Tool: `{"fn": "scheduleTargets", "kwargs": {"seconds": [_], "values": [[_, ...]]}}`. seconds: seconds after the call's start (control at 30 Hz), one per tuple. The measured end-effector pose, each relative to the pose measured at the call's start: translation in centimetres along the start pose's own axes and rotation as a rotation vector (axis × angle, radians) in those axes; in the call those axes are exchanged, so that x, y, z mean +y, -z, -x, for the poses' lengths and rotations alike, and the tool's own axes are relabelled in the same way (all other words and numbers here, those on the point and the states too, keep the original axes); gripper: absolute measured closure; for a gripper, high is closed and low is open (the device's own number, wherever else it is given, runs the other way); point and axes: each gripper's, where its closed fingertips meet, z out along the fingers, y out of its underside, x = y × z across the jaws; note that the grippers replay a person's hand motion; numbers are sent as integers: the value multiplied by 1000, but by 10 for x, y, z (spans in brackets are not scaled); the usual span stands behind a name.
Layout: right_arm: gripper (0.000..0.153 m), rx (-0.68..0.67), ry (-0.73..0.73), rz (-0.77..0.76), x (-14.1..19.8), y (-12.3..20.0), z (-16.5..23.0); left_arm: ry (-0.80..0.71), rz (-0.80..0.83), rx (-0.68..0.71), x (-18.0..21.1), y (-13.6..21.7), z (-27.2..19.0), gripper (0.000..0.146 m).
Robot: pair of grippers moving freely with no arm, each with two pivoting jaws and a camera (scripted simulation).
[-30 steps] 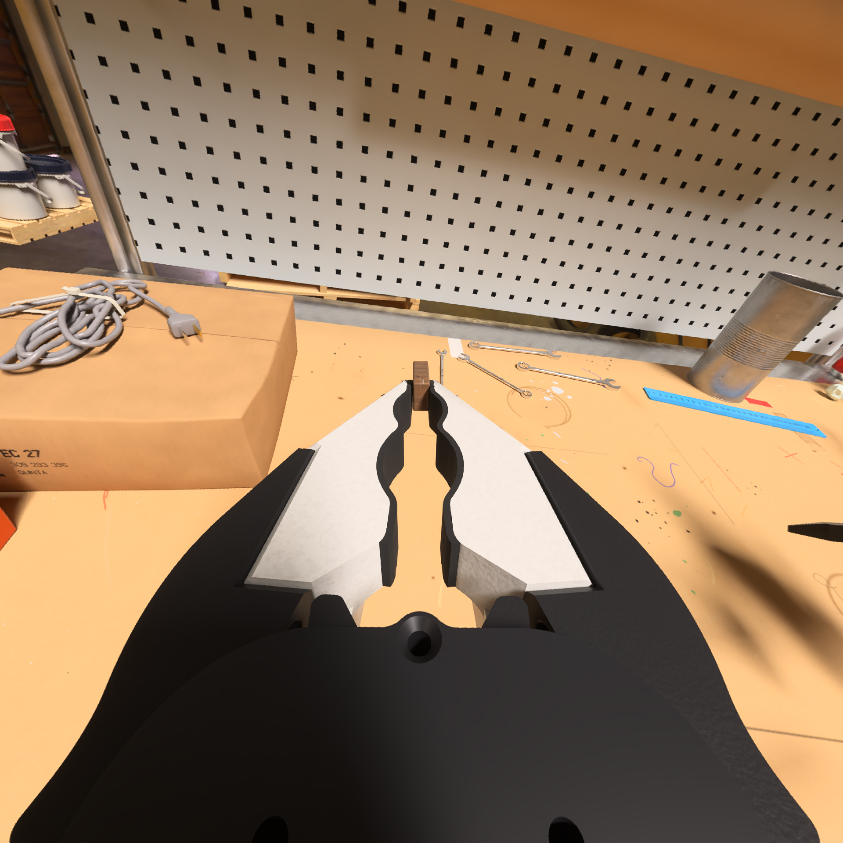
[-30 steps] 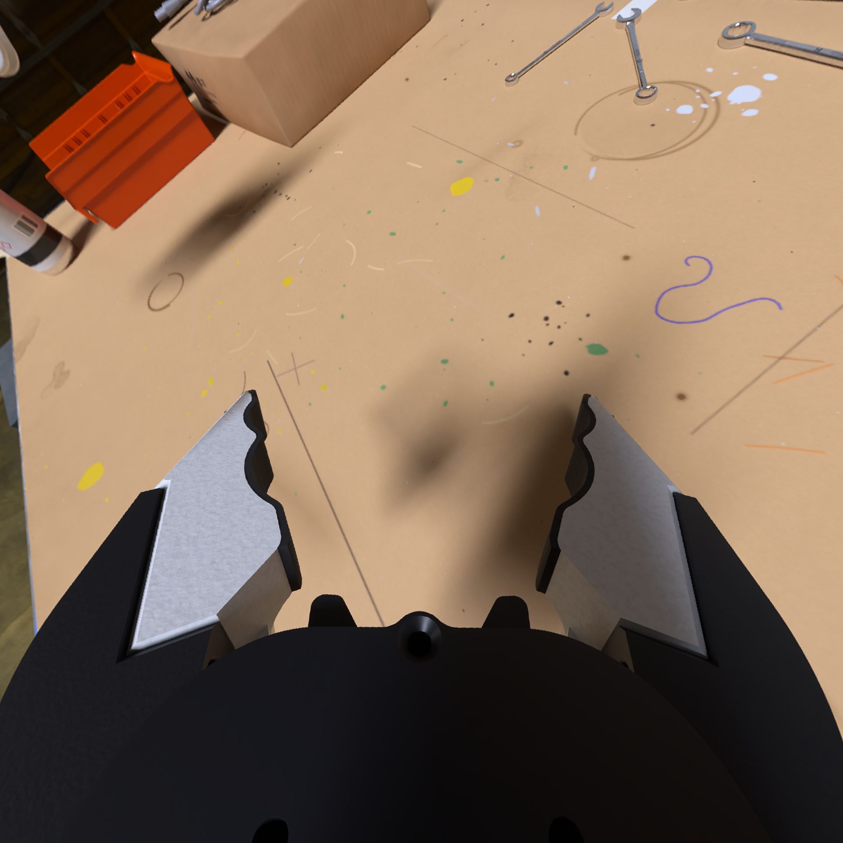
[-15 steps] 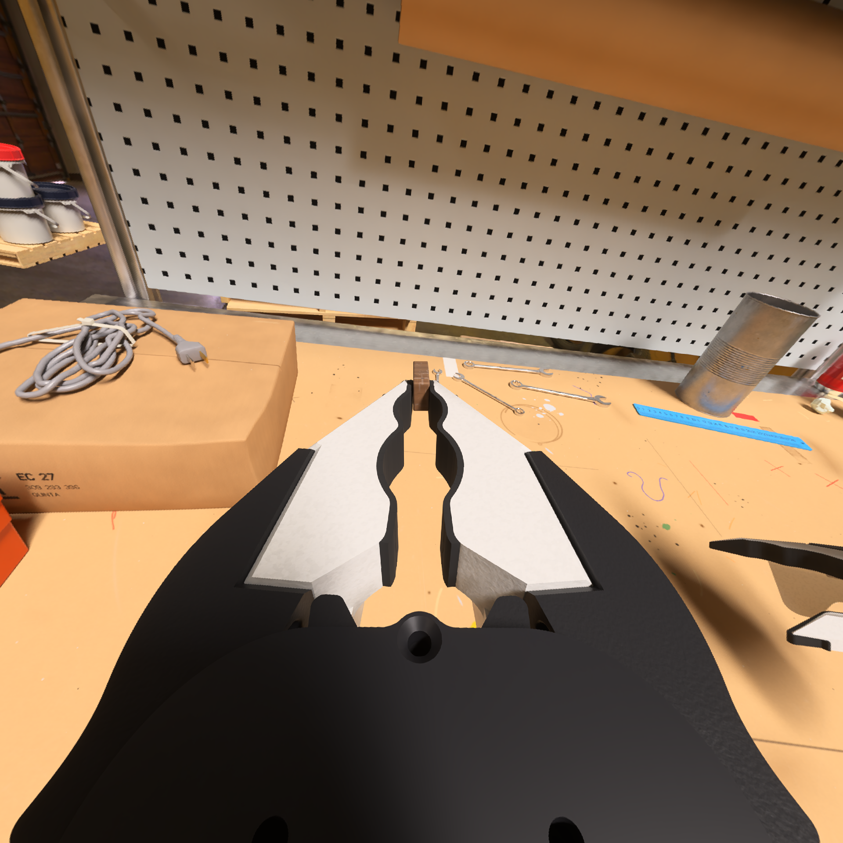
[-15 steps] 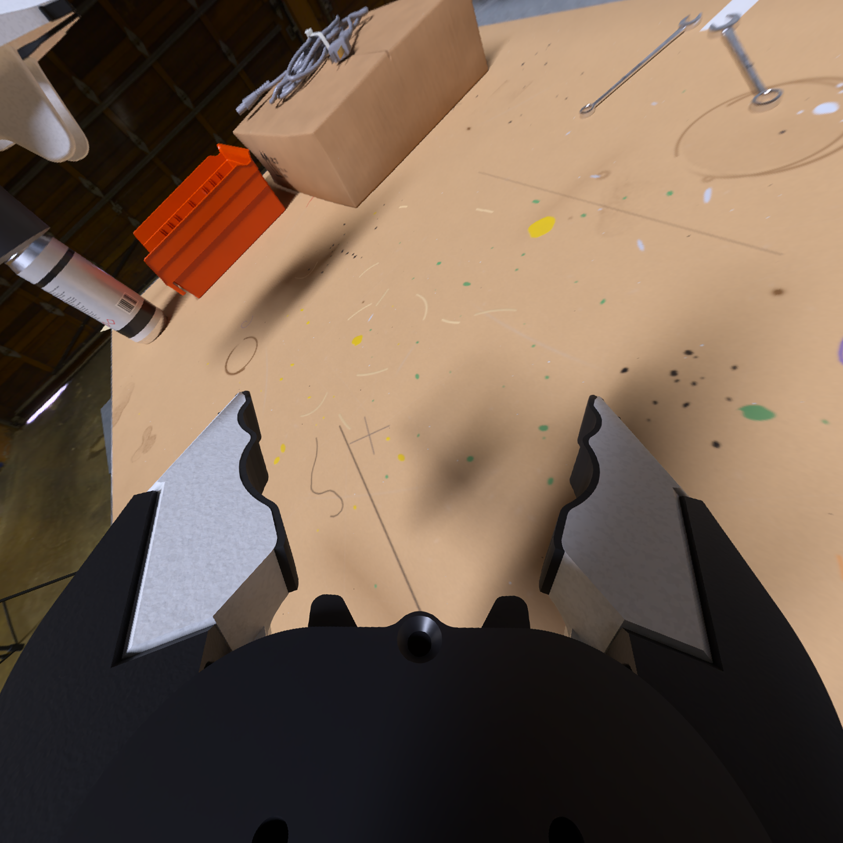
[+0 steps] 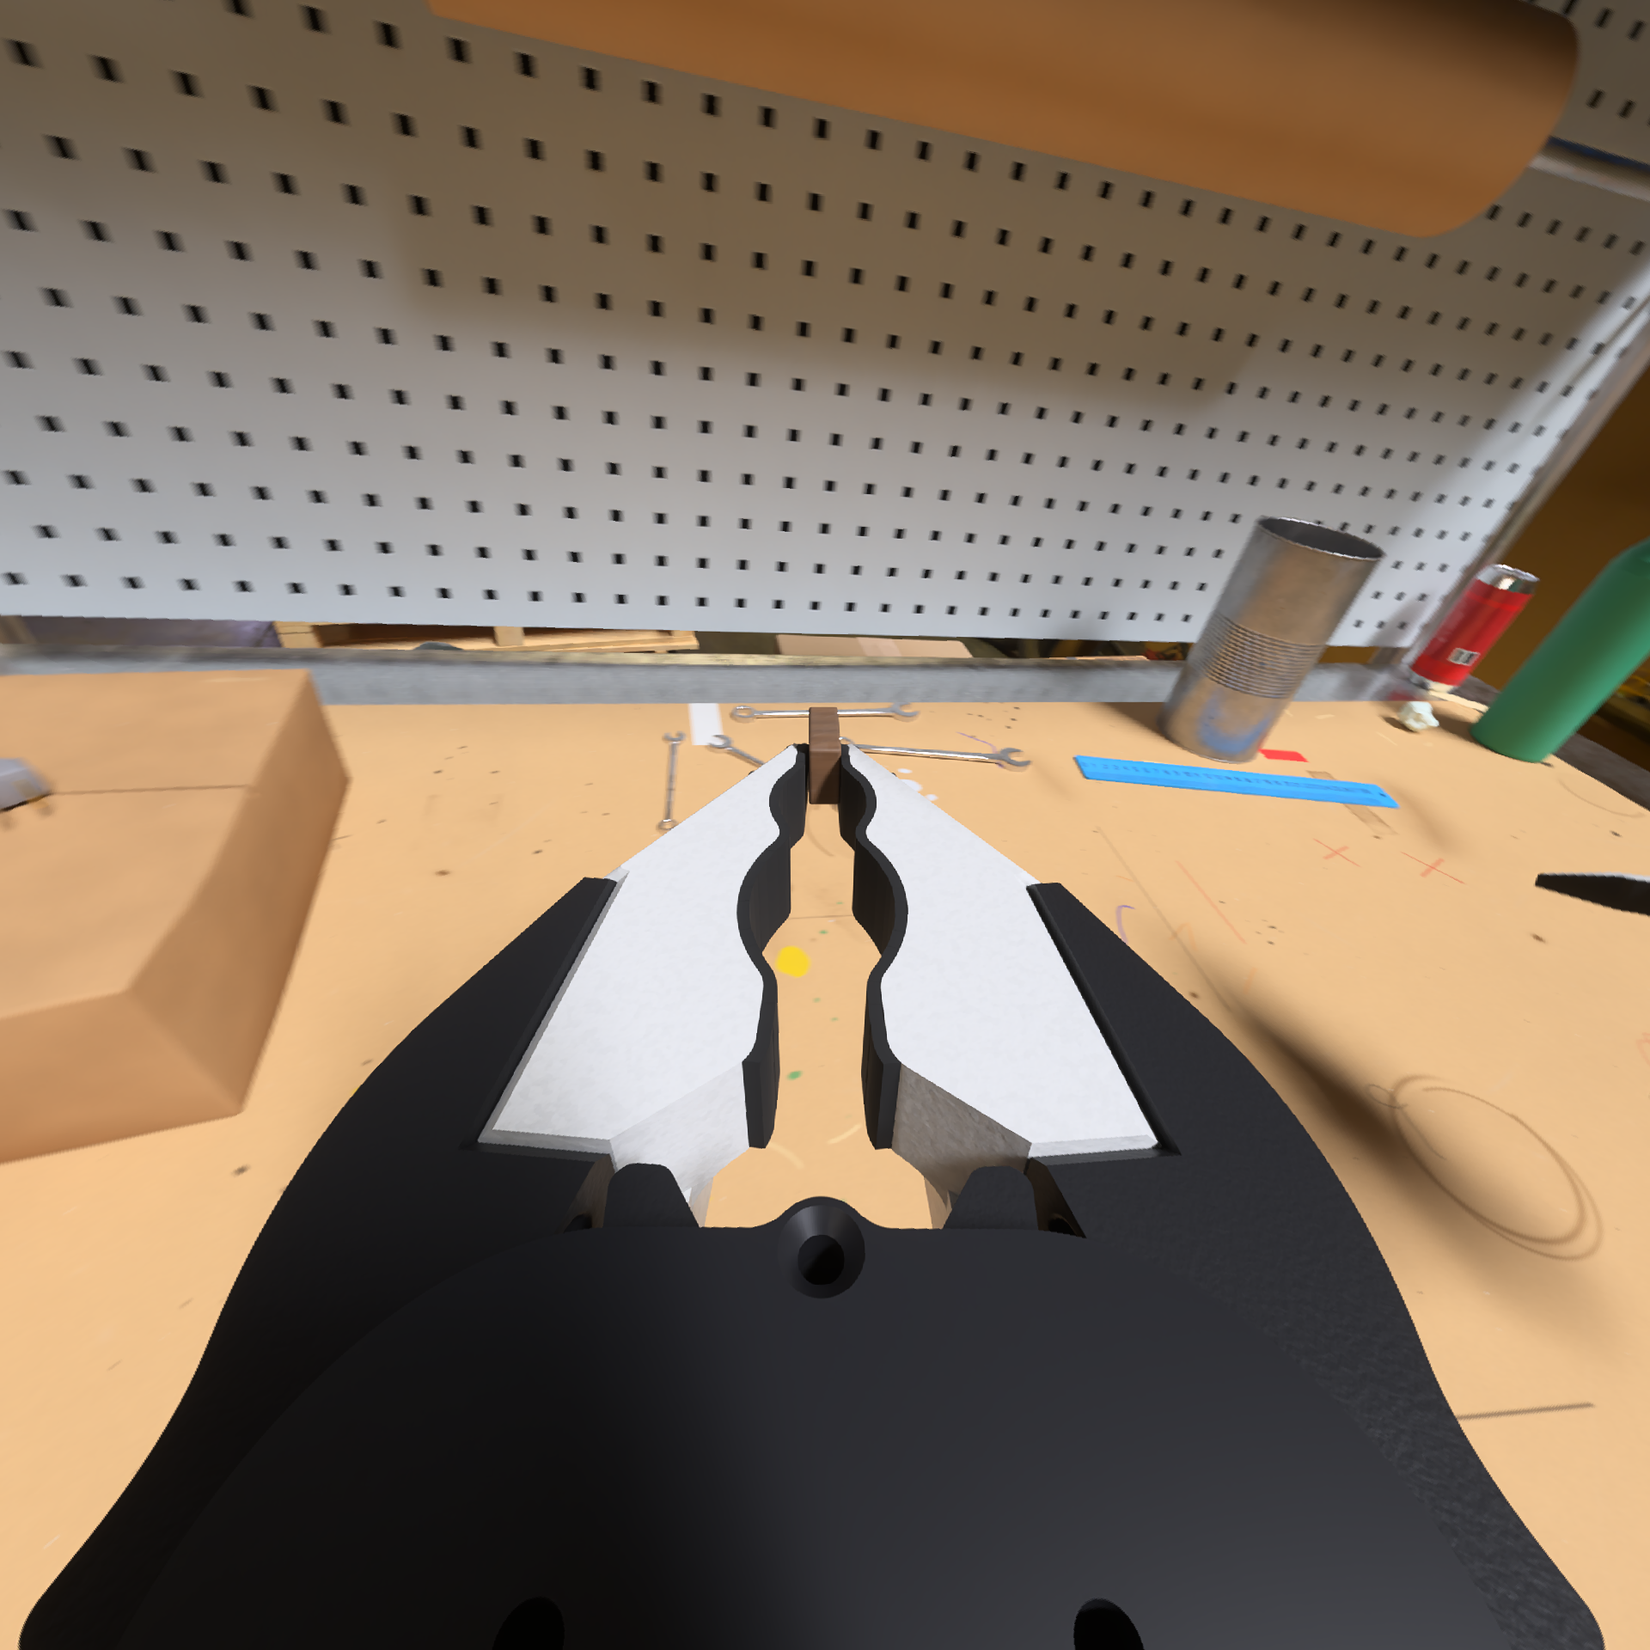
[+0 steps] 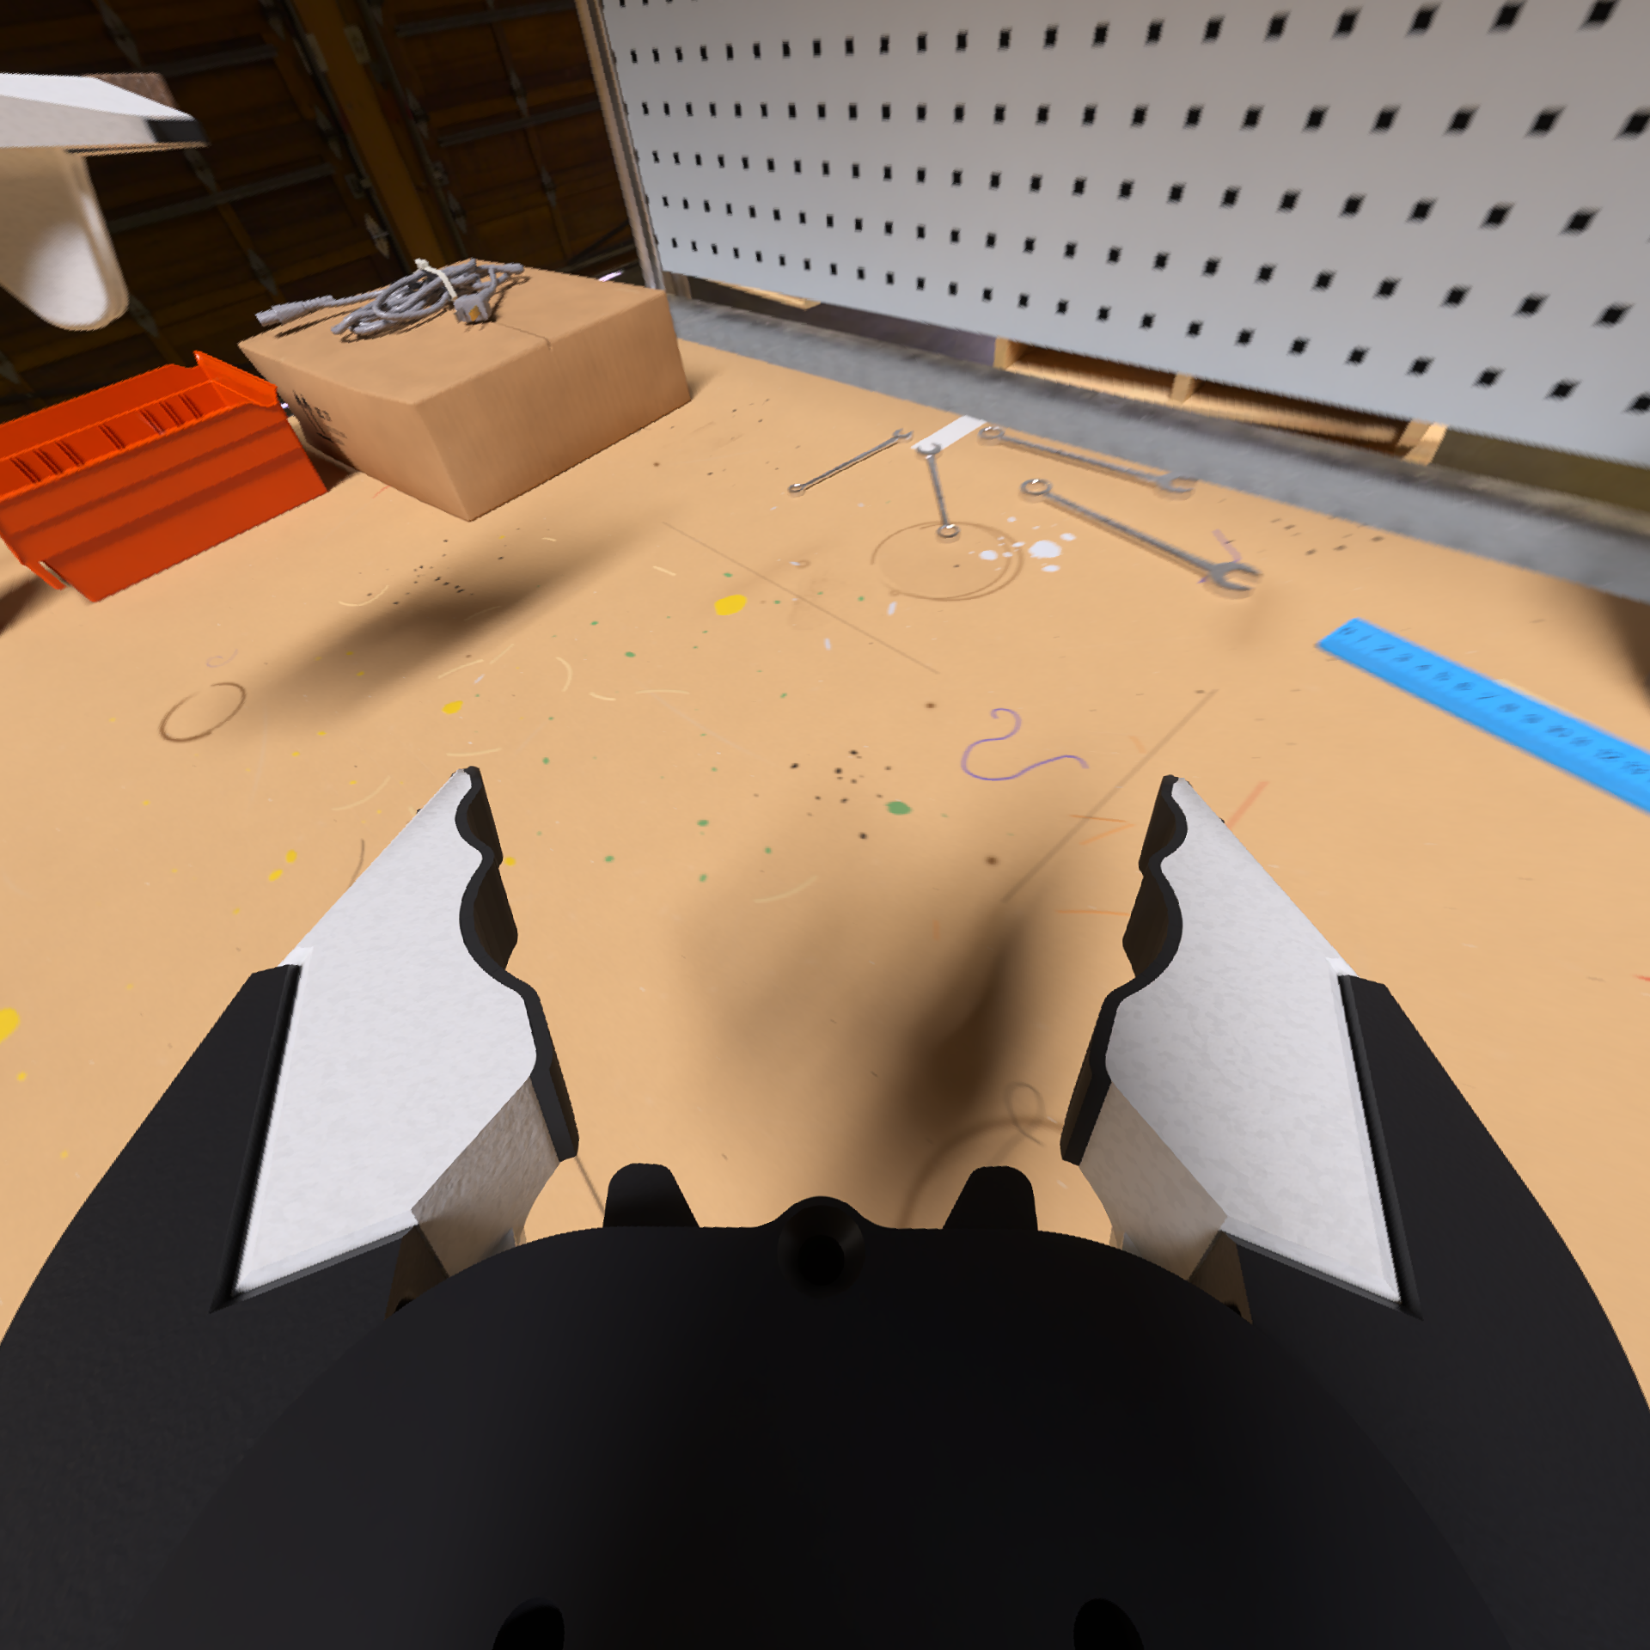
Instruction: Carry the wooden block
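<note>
Wooden block (image 5: 822,754), small and brown, sat pinched upright between the tips of the left gripper (image 5: 822,768), held above the tabletop (image 5: 1250,982). Right gripper (image 6: 821,786) had its fingers spread wide apart with nothing between them, hovering over the speckled tabletop. Cardboard box (image 6: 500,393) stood far left with a grey cable (image 6: 420,299) on top, orange bin (image 6: 143,464) just left of it. Wrenches (image 6: 1134,527) lay far centre near the pegboard (image 5: 804,402). Blue ruler (image 5: 1232,781) lay far right, with metal can (image 5: 1268,634), red can (image 5: 1473,625) and green bottle (image 5: 1571,670) beyond it.
</note>
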Motion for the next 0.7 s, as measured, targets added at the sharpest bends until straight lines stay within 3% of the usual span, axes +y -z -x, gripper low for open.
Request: {"fn": "scheduleTargets", "kwargs": {"seconds": [0.43, 0.7], "values": [[20, 87, -16, -329, -50, 141, -57, -48, 74, 239, 15, -79, -155, 141], [21, 117, -103, -377, -40, 167, -75, -99, 210, 344, 72, -116, -256, 141]]}}
